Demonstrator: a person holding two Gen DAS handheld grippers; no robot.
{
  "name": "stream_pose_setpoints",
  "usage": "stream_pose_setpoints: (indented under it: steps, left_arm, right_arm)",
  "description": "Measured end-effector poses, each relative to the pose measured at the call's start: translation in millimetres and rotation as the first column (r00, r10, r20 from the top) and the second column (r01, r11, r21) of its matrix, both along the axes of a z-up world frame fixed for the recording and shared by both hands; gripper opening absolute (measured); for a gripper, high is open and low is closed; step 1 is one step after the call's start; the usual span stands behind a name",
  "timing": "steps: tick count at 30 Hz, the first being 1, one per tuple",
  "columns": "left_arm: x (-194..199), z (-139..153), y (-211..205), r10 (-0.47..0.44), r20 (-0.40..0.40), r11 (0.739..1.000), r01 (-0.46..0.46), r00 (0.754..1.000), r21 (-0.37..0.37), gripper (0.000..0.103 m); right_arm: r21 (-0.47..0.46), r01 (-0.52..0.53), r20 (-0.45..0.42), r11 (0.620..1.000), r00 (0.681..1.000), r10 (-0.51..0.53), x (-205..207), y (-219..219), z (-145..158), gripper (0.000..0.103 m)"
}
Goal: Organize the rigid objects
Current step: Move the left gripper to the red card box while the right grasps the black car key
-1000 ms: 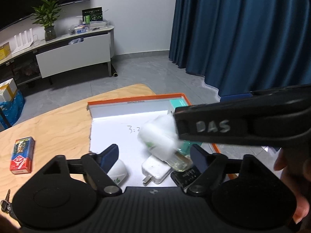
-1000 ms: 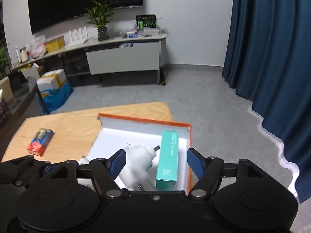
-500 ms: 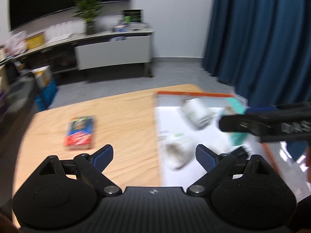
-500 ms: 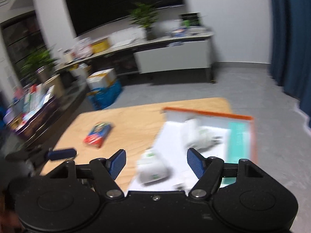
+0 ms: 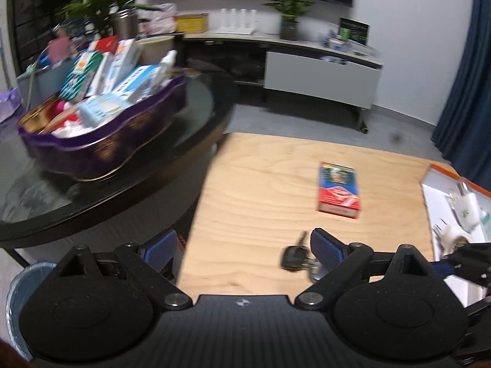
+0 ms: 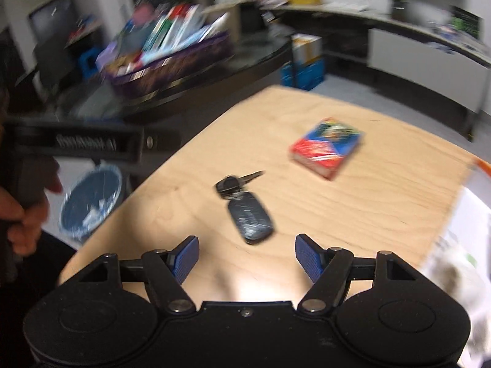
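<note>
Keys (image 6: pixel 245 208) lie before the wide-spread, empty right gripper (image 6: pixel 247 257).

Dim indoor light, heavy motion blur esp. right view, fisheye edges w/ dark corners.

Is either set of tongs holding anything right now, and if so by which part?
Nothing is held. The left tongs and right tongs are both open and empty above the wooden table.

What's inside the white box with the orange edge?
The white box sits at the table's right edge. The left wrist view shows two white plug chargers inside. The rest is cut off by the picture's edge and hidden behind the right gripper.
</note>
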State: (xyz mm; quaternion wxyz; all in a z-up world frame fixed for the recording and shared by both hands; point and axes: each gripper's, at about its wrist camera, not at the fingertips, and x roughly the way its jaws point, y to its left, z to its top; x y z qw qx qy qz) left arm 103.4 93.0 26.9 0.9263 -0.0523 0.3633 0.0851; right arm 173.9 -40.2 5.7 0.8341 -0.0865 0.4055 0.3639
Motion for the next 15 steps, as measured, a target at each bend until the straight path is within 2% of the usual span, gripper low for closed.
stream_pose_setpoints:
  steps: [4, 9, 10, 11, 13, 15]
  left_arm:
    - [9, -3, 8, 0.008, -0.006, 1.000, -0.008, 1.000, -0.017, 0.097]
    - [17, -16, 18, -0.005, -0.012, 0.999, 0.005, 1.000, -0.036, 0.097]
    - [17, -19, 20, -0.009, -0.013, 0.999, 0.009, 1.000, -0.037, 0.097]
    - [20, -21, 21, -0.013, -0.014, 0.999, 0.012, 1.000, -0.039, 0.097]
    - [27, -26, 22, -0.018, -0.019, 0.999, 0.017, 1.000, -0.045, 0.097]
    - [35, -30, 21, -0.025, -0.027, 0.999, 0.023, 0.999, -0.049, 0.097]
  right_arm:
    - [-0.062, -0.045, 0.020, 0.997, 0.999, 0.046, 14, 29, -15, 0.082]
    - [-0.074, -0.045, 0.014, 0.996, 0.999, 0.046, 34, 43, -29, 0.081]
    - [-0.081, -0.052, 0.004, 0.995, 0.999, 0.053, 36, 45, -32, 0.074]
    - [-0.084, -0.062, -0.003, 0.995, 0.998, 0.062, 38, 46, -35, 0.073]
    - [-0.087, -0.073, 0.033, 0.994, 0.997, 0.076, 34, 47, -36, 0.056]
    - [-0.097, -0.060, 0.058, 0.994, 0.996, 0.066, 32, 46, -36, 0.048]
